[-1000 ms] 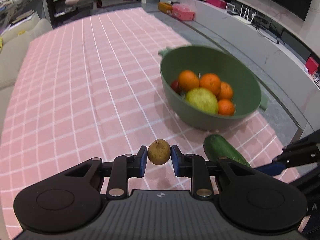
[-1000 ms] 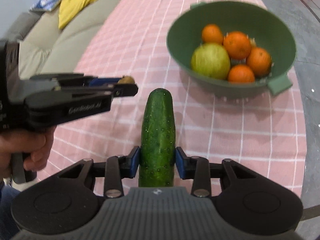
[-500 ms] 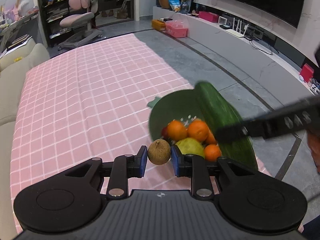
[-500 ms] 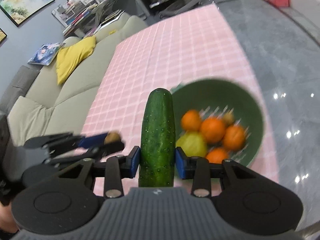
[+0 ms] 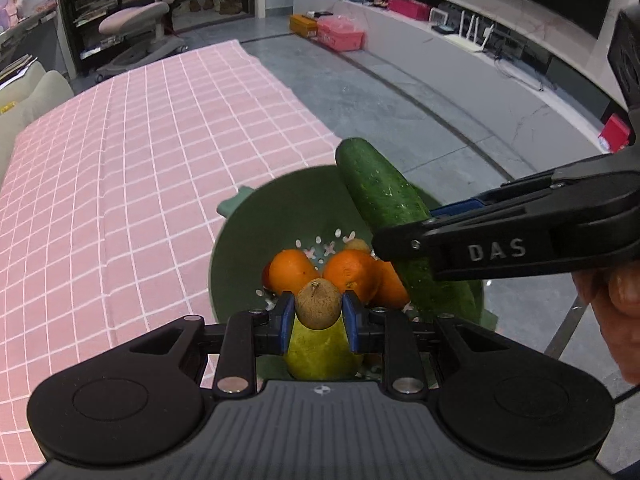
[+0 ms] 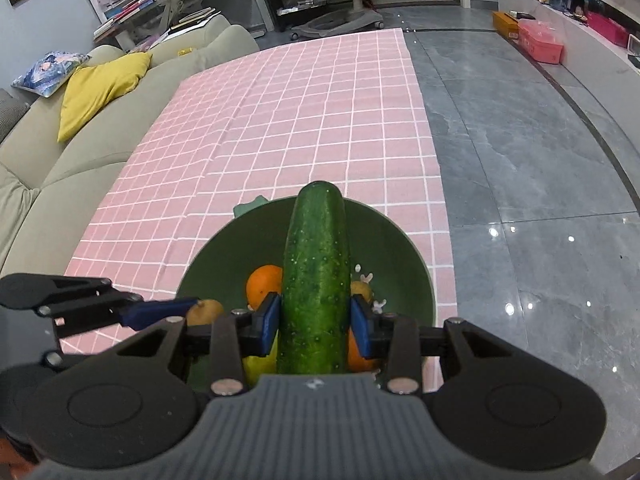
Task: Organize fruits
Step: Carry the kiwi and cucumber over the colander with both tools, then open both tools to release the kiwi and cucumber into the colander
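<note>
Both grippers were over the green bowl (image 6: pixel 412 276), each loaded. L gripper (image 5: pixel 319 316) had its pads clamped on a small brown round fruit (image 5: pixel 319 305), jaws nearly as narrow as they go. R gripper (image 6: pixel 314 324) was closed partway on a cucumber (image 6: pixel 316 276), gripped near its lower end, w/ most of the length sticking out fwd over the bowl. Bowl sat at the near edge of the pink checked cloth (image 6: pixel 288 120), beside grey floor; a sofa lay along the cloth's other side.

Bowl contents: oranges (image 5: pixel 290 270), a yellow-green fruit (image 5: pixel 320 352) directly under the L pads, perforated bottom showing at the far side.

Judgement on the drop-off:
- Both tools pointed steeply down, close together; R tool crossed the L view, so collision risk looked real. Better to release one at a time.
- Brown fruit: small, round, prob. would roll. Lower it close to the pile before opening, aim for a gap betw. fruits.
- Cucumber: long, may bridge the rim or tip out toward the floor side. Lay it along the open far side of the bowl, low, then open the pads.
- Couldn't tell how high either item hung above the fruit.
</note>
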`<state>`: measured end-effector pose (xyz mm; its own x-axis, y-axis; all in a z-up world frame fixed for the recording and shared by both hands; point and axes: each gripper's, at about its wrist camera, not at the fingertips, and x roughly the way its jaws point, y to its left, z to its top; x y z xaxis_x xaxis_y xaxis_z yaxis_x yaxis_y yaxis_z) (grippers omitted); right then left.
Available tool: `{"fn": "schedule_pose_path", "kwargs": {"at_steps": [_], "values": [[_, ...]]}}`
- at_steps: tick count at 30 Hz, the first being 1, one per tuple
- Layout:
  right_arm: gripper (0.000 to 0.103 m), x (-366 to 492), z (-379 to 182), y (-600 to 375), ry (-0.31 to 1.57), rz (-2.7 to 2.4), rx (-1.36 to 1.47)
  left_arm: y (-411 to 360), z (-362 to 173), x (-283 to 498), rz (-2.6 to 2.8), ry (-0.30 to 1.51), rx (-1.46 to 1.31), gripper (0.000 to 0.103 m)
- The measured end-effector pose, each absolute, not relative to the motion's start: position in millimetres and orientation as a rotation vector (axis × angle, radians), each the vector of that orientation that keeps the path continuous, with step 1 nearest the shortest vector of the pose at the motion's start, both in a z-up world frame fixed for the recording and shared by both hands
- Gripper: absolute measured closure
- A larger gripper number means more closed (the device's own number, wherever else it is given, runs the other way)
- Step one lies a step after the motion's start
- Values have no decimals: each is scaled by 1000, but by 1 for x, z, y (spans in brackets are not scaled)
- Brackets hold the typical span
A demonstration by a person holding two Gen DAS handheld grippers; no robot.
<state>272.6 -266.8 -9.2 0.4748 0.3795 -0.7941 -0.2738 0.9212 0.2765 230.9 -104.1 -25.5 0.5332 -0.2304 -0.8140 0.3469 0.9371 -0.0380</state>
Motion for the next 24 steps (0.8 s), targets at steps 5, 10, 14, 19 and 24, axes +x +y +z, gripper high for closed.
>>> {"fn": "schedule_pose_path", "kwargs": {"at_steps": [5, 10, 14, 19, 24], "values": [[66, 275, -21, -265, 1019, 370, 110, -106, -29, 233, -311, 946, 129, 41], [61, 273, -7, -271, 961, 376, 139, -103, -21, 230, -305, 934, 123, 39], [61, 271, 0, -274, 948, 374, 153, -100, -15, 228, -294, 934, 109, 39], [61, 264, 10, -274, 942, 382, 143, -94, -4, 223, -257, 946, 92, 39], [60, 253, 24, -277, 940, 373, 144, -85, 16, 211, -171, 944, 27, 37]]}}
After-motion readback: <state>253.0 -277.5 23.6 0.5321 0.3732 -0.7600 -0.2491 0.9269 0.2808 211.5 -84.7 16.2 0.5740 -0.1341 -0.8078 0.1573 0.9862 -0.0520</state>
